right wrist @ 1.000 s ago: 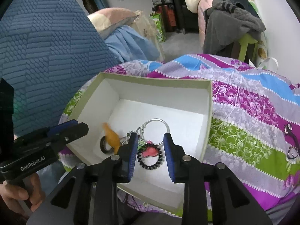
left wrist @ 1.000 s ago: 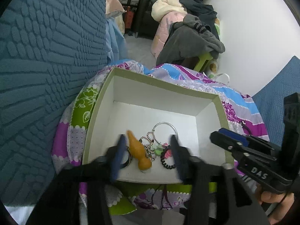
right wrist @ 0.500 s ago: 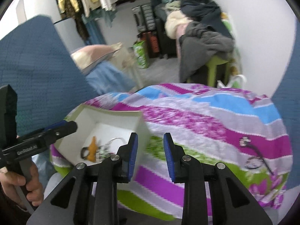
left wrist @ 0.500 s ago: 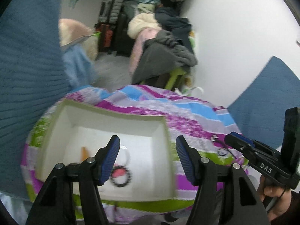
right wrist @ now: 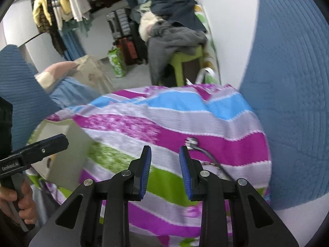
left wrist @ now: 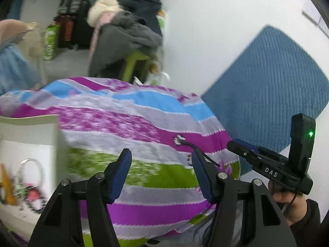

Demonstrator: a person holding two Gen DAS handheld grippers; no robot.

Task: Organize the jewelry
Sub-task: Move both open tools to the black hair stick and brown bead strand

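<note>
A silver pendant (right wrist: 191,142) on a black cord (right wrist: 213,160) lies on the striped bedspread (right wrist: 164,123). It is just beyond my right gripper's (right wrist: 165,154) right fingertip. That gripper is open with a narrow gap and holds nothing. My left gripper (left wrist: 160,154) hovers over the bedspread with its jaws wide and closing, nothing between them. The pendant (left wrist: 180,140) lies just ahead of its right finger. The white box (left wrist: 30,121) sits at the left edge and holds a metal ring (left wrist: 33,164), an orange piece (left wrist: 7,187) and a black beaded bracelet (left wrist: 34,197).
A blue quilted cushion (right wrist: 287,82) leans on the white wall to the right of the bedspread. Beyond it a green stool (right wrist: 185,61) carries a pile of clothes (right wrist: 176,37). A person's hand (left wrist: 287,203) holds the right gripper's handle.
Both grippers have swung right, away from the white box and across the bedspread. The box has slid to the left edge of both views, and the pendant now lies just ahead of the fingers.
</note>
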